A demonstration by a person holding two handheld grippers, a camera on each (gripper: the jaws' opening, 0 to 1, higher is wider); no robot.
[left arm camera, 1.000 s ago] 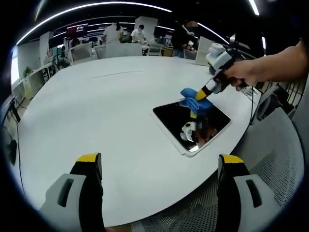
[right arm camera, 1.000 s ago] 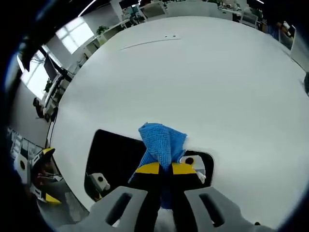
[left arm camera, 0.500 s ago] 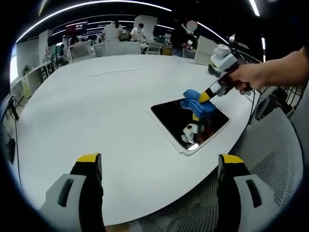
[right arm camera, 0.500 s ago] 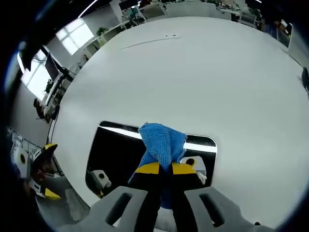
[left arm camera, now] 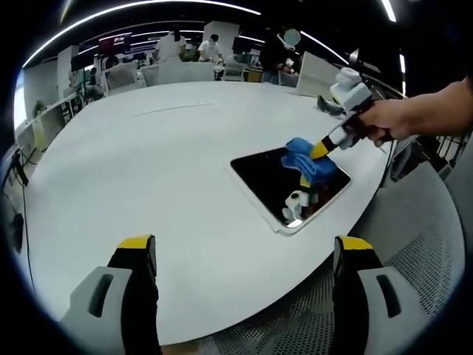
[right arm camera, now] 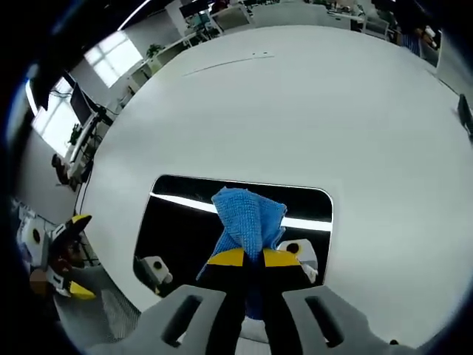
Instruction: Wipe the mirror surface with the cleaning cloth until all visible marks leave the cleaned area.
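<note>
Broad, round-edged white bench (left arm camera: 148,170) spreading across an open office. Thin seam line (right arm camera: 222,65) scored into the far part of its top. Several people (left arm camera: 211,50) standing beyond the far edge, beside pale office chairs (left arm camera: 124,78). Long curved ceiling light strip (left arm camera: 140,7) overhead. Bright window (right arm camera: 117,55) past the bench's left side.

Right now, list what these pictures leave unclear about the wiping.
- Marks on the dark rectangular mirror: too faint in right gripper view.
- Mirror under the blue woven cloth: hidden, both views.
- Cloth-to-glass contact: hidden by the right tongs.
- Mirror's near edge: covered by those tongs.
</note>
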